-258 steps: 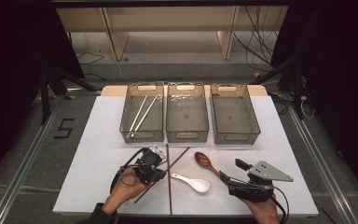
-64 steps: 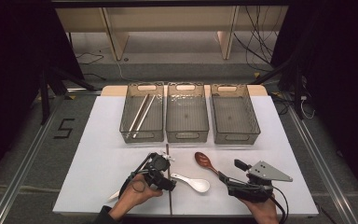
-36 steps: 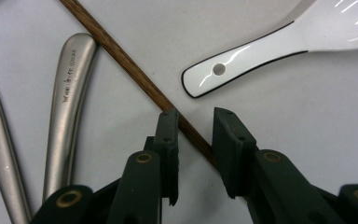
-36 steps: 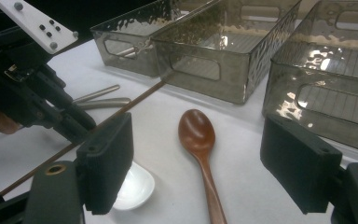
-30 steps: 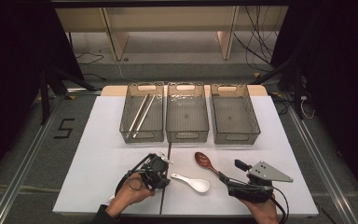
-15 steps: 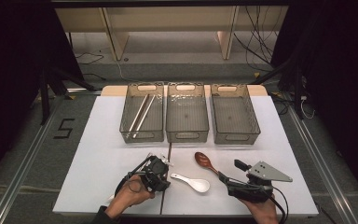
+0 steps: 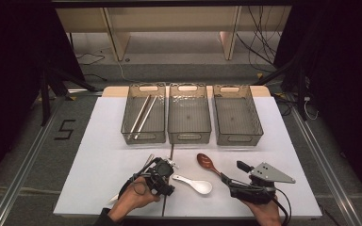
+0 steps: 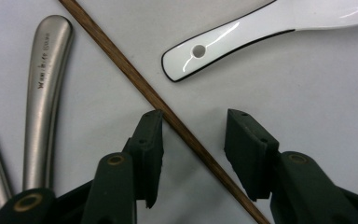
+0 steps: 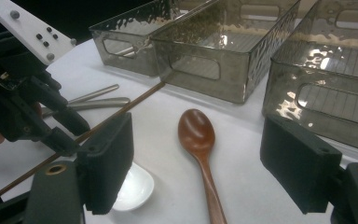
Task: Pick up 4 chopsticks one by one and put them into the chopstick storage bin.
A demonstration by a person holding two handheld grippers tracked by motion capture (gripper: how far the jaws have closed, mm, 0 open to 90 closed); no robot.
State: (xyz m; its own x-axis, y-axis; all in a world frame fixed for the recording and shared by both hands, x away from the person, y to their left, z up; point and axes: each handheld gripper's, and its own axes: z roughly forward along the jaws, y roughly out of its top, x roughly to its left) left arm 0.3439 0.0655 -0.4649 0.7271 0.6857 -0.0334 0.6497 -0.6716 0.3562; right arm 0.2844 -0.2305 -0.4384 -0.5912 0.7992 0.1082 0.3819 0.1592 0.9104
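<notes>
Now the left tool (image 8: 193, 140) has dropped low over the counter (image 7: 99, 155), jaws released astride the wooden chopstick (image 8: 135, 79); right tool (image 9: 196, 172) rests released.

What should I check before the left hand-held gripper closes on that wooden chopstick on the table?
1. Left hand-held gripper open: ok.
2. Wooden chopstick runs between the jaws: ok, though it sits hard against one jaw, not centred.
3. White ceramic spoon outside the jaws: ok.
4. Metal handle outside the jaws: ok, lying beside them.
5. Right hand-held gripper out of the way: ok, open over the wooden spoon.
6. Jaw tips down at the table: cannot tell.
</notes>
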